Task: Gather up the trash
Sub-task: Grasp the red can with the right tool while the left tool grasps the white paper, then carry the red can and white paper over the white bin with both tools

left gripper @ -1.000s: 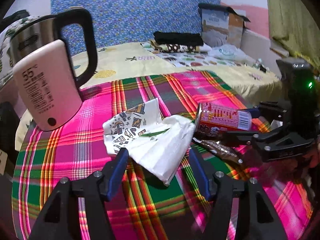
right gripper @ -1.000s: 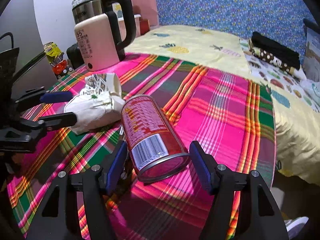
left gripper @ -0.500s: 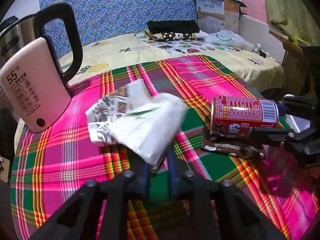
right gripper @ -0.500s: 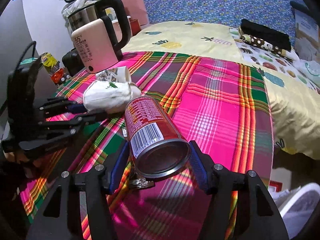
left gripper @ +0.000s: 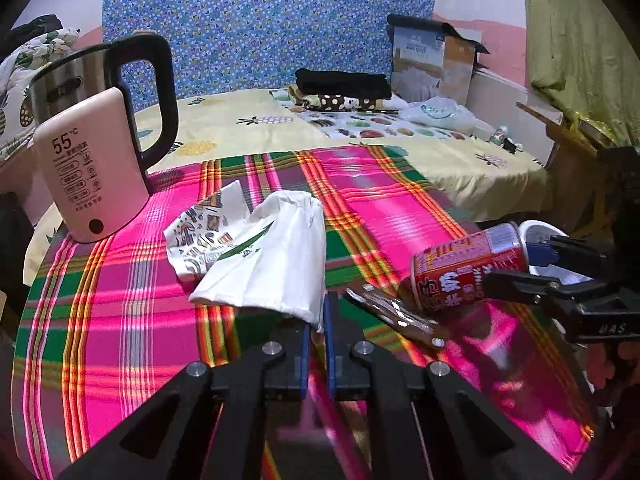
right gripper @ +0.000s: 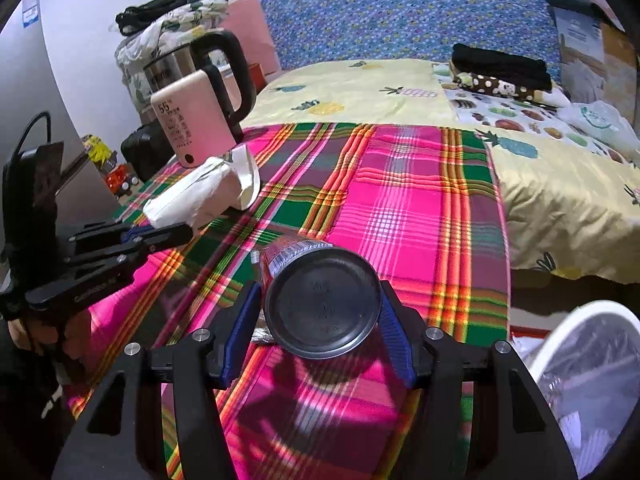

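- The left gripper [left gripper: 315, 322] is nearly closed, its blue pads pinching the near corner of a white bag [left gripper: 272, 256].
- The bag lies crumpled on the plaid-covered bench [left gripper: 120, 280], its far end against a patterned paper cup [left gripper: 202, 232] tipped on its side.
- A pink kettle [left gripper: 90, 176] with a black handle stands upright at the bench's far left corner, just beyond the cup.
- The right gripper [right gripper: 322, 318] is clamped on a red can [right gripper: 323, 302], one blue pad on each side, the can's dark bottom facing the camera.
- From the left view the can [left gripper: 468, 268] is tilted, its front end low over the cloth; whether it touches the bench I cannot tell.
- A brown foil wrapper [left gripper: 394, 312] lies flat on the bench just beside the can, between the two grippers.
- A white bin [right gripper: 592, 376] lined with clear plastic sits below the bench edge on the right, near the right gripper.
- Behind the bench is a bed [right gripper: 360, 88] with a yellow sheet, folded clothes [right gripper: 500, 68] on it, and a cardboard box [left gripper: 434, 60] at its far corner.
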The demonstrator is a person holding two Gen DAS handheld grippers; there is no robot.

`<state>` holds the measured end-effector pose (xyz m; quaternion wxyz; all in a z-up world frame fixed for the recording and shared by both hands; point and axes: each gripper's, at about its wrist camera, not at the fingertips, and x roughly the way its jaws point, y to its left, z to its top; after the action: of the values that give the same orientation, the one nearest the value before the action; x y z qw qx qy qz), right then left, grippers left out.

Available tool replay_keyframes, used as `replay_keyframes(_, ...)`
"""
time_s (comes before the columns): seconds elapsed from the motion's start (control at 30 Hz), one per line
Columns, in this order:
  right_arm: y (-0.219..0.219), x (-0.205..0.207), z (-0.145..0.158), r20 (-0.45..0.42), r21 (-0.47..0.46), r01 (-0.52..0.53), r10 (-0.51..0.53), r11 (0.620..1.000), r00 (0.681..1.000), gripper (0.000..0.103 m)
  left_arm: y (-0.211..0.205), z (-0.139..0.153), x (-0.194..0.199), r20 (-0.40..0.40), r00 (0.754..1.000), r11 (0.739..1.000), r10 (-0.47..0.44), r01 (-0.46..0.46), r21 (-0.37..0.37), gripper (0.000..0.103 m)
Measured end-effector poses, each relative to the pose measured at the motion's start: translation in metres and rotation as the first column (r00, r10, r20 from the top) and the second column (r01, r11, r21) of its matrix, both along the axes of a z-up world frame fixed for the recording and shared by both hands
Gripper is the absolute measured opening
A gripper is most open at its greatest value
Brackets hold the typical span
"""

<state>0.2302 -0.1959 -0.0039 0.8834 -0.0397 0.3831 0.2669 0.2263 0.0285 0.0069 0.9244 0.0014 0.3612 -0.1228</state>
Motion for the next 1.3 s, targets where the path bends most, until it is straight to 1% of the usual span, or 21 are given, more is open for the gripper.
replay_keyframes(0.3,-0.014,-0.026,0.007,0.022,0.029,0.049,-0.049,0.998,0.999,0.057,-0.024,0.005,-0.037,-0.005,1.000,0.999,-0.010,0.010,-0.032,0.006)
replay_keyframes(0.53,-0.030,-0.045,0.012,0.043,0.046,0.090,-0.092,0.995,0.995,0.057,-0.042,0.009,-0.056,-0.003,0.999,0.998,-0.033,0.033,-0.053,0.006)
replay_keyframes(0.87,-0.057,-0.068,0.016,0.066,0.062,0.173,-0.177,0.983,0.982,0.057,-0.087,0.014,-0.068,-0.001,0.990,0.989,-0.140,0.140,-0.053,0.006)
replay_keyframes(1.03,-0.078,-0.076,0.018,0.078,0.066,0.232,-0.237,0.971,0.968,0.057,-0.116,0.016,-0.071,0.003,0.979,0.977,-0.205,0.205,-0.052,0.007)
replay_keyframes(1.13,-0.095,-0.081,0.020,0.088,0.067,0.278,-0.283,0.958,0.955,0.057,-0.134,0.018,-0.071,0.004,0.970,0.968,-0.245,0.245,-0.053,0.007)
replay_keyframes(1.3,-0.128,-0.088,0.021,0.098,0.069,0.369,-0.374,0.927,0.922,0.057,-0.169,0.018,-0.069,0.003,0.949,0.948,-0.314,0.314,-0.042,0.007)
